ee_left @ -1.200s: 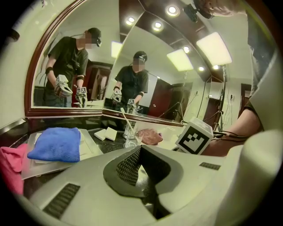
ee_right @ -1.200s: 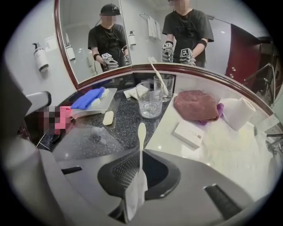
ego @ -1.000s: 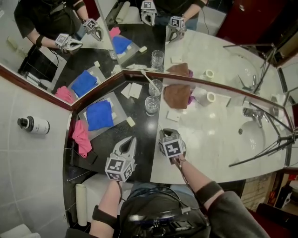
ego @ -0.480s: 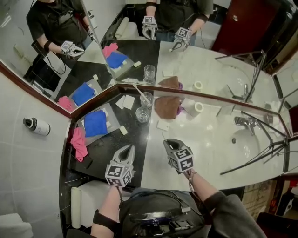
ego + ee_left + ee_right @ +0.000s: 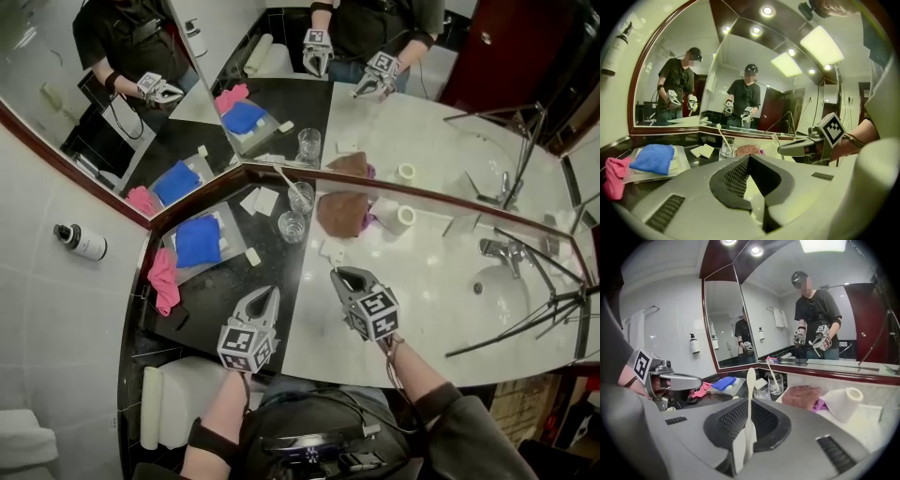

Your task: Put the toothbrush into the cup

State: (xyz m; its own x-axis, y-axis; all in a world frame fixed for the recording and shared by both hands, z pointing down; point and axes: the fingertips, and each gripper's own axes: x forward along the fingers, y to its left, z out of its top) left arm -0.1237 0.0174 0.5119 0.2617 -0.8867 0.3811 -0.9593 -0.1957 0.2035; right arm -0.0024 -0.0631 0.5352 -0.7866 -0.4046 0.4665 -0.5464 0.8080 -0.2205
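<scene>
Left gripper (image 5: 266, 293) and right gripper (image 5: 340, 275) side by side at six o'clock, a toothbrush (image 5: 750, 399) between the right one's jaws. Dead ahead at twelve, the front glass (image 5: 292, 226) sits just before the rear glass (image 5: 301, 196) at the mirror (image 5: 450, 131). Tray (image 5: 229, 242) with a folded cloth (image 5: 197, 241) on it at ten, loose cloth (image 5: 164, 281) at nine beyond it, heaped cloth (image 5: 341, 213) and paper roll (image 5: 399, 216) at one, basin (image 5: 506, 281) out at three.

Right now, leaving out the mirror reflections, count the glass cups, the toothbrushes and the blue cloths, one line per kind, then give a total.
Glass cups: 2
Toothbrushes: 2
Blue cloths: 1
Total: 5
</scene>
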